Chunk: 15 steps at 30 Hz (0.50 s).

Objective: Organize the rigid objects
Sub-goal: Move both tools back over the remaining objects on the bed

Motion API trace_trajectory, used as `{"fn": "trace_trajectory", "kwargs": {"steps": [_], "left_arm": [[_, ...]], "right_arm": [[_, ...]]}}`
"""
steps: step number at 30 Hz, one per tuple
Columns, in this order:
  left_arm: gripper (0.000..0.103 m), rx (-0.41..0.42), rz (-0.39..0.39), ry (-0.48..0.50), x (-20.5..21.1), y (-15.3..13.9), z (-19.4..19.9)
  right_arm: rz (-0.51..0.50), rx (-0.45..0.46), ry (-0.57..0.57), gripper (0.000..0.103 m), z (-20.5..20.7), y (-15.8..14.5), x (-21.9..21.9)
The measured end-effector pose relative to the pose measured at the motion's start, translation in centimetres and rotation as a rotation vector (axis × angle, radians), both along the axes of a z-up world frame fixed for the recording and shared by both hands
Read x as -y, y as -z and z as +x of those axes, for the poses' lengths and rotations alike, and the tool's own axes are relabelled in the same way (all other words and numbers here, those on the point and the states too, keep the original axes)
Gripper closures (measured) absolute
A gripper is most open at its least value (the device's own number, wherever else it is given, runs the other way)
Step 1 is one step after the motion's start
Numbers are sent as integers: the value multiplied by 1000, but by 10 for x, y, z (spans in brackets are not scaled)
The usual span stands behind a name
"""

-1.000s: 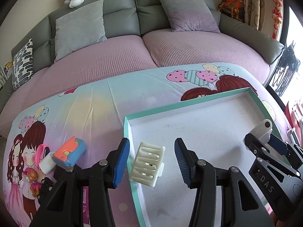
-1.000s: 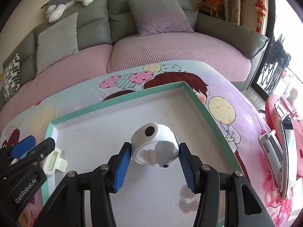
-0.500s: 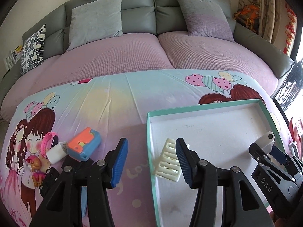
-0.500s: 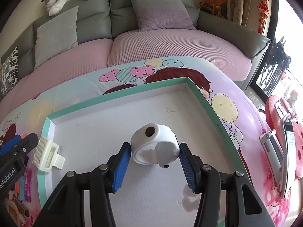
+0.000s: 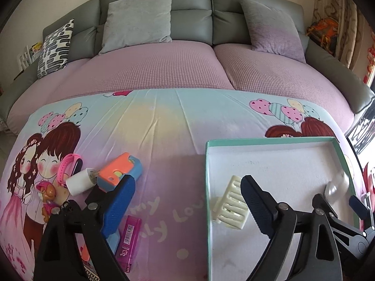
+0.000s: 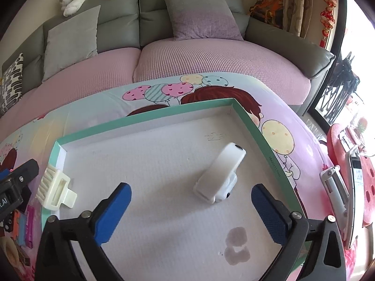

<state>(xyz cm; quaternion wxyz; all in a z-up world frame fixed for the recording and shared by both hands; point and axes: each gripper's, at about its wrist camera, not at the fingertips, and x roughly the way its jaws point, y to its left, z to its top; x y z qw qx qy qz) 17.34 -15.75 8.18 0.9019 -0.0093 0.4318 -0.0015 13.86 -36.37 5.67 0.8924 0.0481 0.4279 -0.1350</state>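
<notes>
A shallow white box with a teal rim (image 6: 150,114) (image 5: 269,140) lies on the cartoon-print sheet. A white band-shaped gadget (image 6: 220,173) lies inside it, just ahead of my open, empty right gripper (image 6: 191,207). A cream hair claw clip (image 6: 55,193) (image 5: 230,202) lies at the box's left edge. My left gripper (image 5: 187,205) is open and empty, straddling that left rim. Left of the box lie an orange-and-blue toy (image 5: 119,172), a white charger plug (image 5: 79,183), a pink wristband (image 5: 69,167) and a magenta lighter (image 5: 130,240).
A small puppy figure (image 5: 46,195) lies at the far left of the sheet. A grey-and-pink sofa (image 5: 187,65) with cushions lies behind. A pink stool (image 6: 351,182) with metal items stands to the right. A stain (image 6: 236,243) marks the box floor.
My right gripper opened and let go of the white gadget, which now lies in the box. My left gripper swung left, bringing the toys left of the box into view.
</notes>
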Motion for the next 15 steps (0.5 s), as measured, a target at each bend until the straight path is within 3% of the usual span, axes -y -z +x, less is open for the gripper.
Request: {"fn": "trace_trajectory", "kwargs": {"steps": [15], "left_arm": [[4,38,-16,-136,-36,-3,-8]], "right_arm": [[-1,-7,-21,0,3,-1,-8]]}}
